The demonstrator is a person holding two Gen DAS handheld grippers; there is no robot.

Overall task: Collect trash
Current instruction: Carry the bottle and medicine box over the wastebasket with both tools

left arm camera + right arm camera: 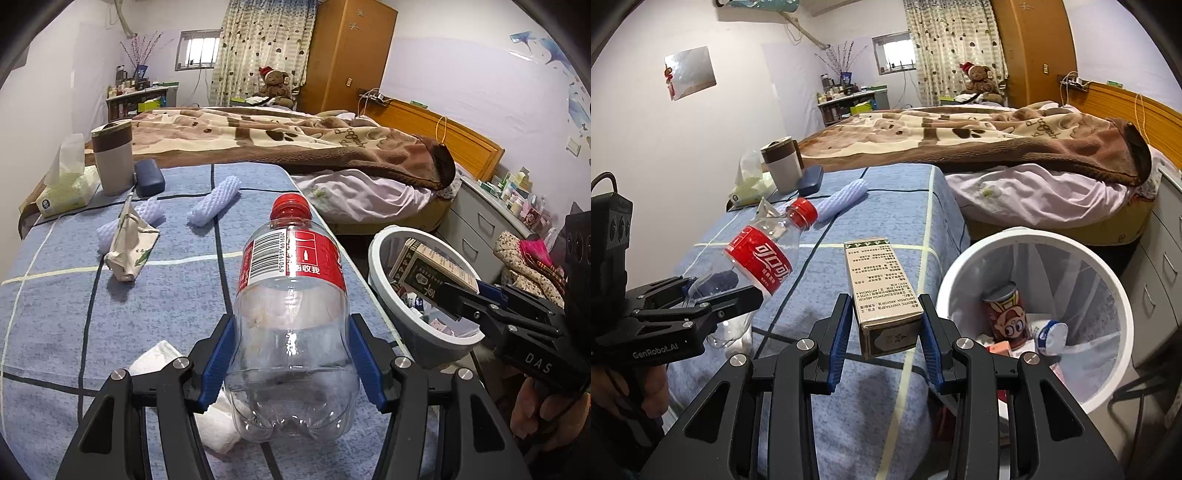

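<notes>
Right claw [884, 332] clamped on the box [882, 291], long side pointing away, held up over the table edge with the bin [964, 273] just to its right and lower down. Left claw [291, 363] clamped on the bottle [291, 302], cap pointing away, farther from the bin [380, 254] with the right claw between. Looks like the box goes in first, though how far it sits from the rim is hard to tell through this bent lens.
</notes>
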